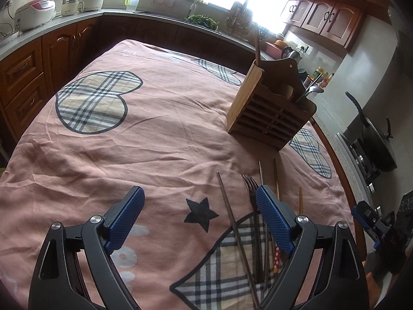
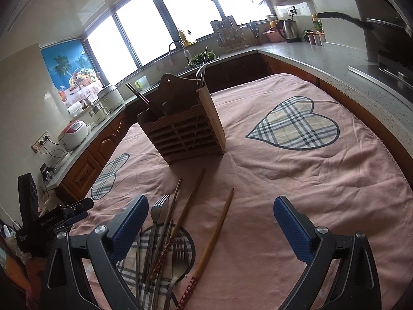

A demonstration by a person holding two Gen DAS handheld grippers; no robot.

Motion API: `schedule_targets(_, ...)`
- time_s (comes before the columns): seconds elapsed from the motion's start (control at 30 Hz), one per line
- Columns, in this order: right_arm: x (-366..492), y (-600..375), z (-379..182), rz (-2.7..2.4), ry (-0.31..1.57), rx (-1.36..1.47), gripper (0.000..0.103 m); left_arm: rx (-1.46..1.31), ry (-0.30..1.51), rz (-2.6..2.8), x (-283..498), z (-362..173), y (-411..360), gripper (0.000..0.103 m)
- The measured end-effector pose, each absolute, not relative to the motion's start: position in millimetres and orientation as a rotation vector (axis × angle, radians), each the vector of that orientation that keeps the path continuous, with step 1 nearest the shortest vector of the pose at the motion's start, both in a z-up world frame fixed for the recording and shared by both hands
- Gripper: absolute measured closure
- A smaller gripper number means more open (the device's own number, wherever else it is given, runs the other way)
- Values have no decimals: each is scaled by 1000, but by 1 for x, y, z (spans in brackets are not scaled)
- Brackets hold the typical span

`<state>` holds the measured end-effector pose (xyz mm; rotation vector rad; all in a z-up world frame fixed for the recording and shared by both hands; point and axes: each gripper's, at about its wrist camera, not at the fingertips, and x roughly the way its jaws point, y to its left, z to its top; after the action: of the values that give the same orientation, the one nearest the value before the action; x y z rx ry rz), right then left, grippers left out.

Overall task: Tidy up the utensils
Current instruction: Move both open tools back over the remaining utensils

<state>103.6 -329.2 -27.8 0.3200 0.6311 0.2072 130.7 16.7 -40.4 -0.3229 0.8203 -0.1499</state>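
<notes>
A wooden slatted utensil holder stands on the pink tablecloth; a spoon and chopsticks stick out of it. Loose utensils lie in a pile on the cloth: forks, metal chopsticks and wooden chopsticks. My left gripper is open and empty, its right finger over the pile. My right gripper is open and empty above the pile, with a wooden chopstick between its fingers' lines. The right gripper's body shows at the left wrist view's right edge.
The table is covered by a pink cloth with plaid hearts. Kitchen counters surround it: rice cookers, a sink with greens, a dish rack, a kettle and a stove with a pan.
</notes>
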Motion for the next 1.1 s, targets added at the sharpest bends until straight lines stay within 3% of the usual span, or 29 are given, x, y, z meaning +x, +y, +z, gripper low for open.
schedule_targets(0.77,122,-322,-47,221,716,290,5,-174,957,-176,156,-64,-18,13)
schedule_targets(0.9,134,-321,-51,224,741,283,12,-151,959,-198,169,-62,-29,16)
schedule_targets(1.0,147,-320,-58,226,778,282,26,-109,964,-216,180,-61,-40,19)
schedule_targets(1.1,161,-318,-65,224,814,278,39,-75,989,-209,194,-67,-48,30)
